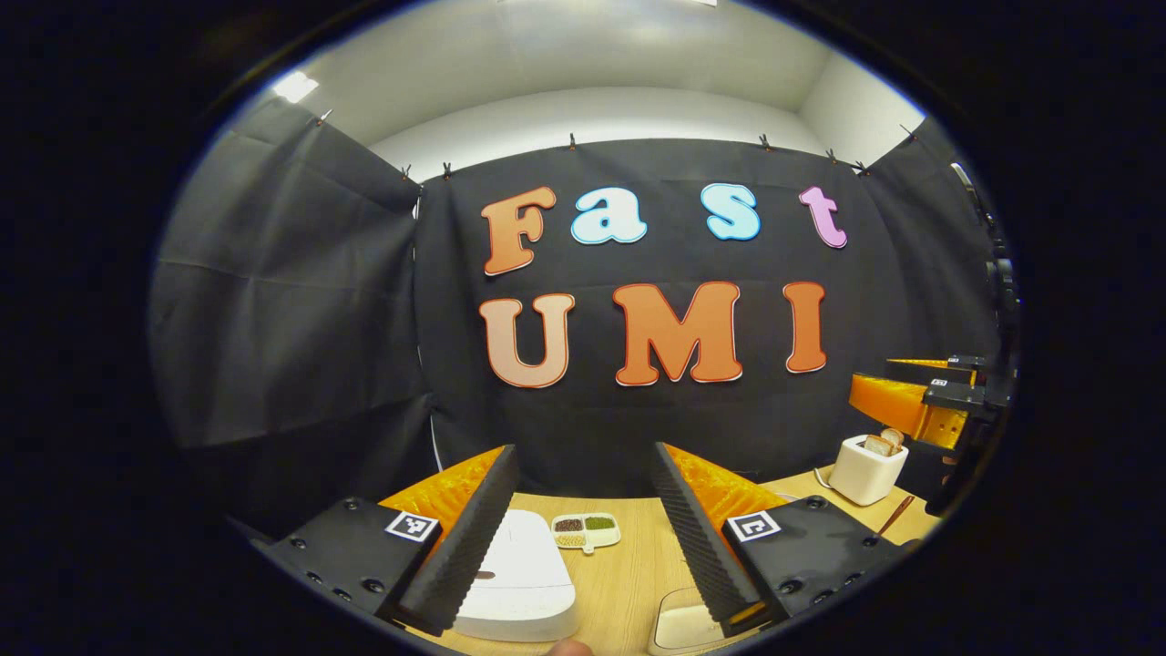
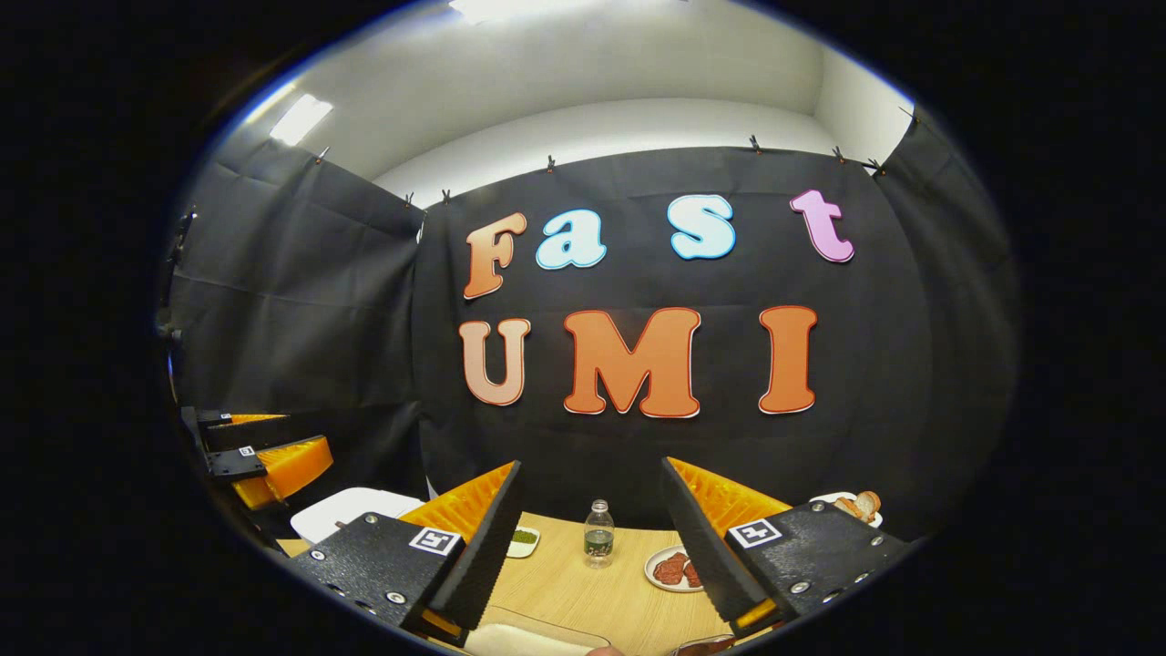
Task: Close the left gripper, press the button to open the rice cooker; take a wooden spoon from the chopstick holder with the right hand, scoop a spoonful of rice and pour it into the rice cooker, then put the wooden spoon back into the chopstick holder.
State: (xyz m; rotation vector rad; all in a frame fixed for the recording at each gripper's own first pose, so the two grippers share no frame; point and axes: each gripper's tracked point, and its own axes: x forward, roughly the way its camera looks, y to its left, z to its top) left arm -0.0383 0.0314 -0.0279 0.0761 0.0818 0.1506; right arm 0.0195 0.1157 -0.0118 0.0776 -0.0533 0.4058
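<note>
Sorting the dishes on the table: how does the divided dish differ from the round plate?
The divided dish is a rounded rectangle with compartments holding dark, green and pale grains; the round plate is undivided and holds reddish pieces. The dish lies beside the rice cooker, the plate near the bottle. Both are pale and lie flat.

Wooden table (image 1: 629, 583) (rice cooker (image 1: 524, 579), toaster (image 1: 867, 468))

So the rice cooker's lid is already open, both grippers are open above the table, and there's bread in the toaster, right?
Not quite: the rice cooker lid is shut, lying flat, as the left gripper view shows. The left gripper and right gripper are open above the table, and the toaster holds bread.
</note>
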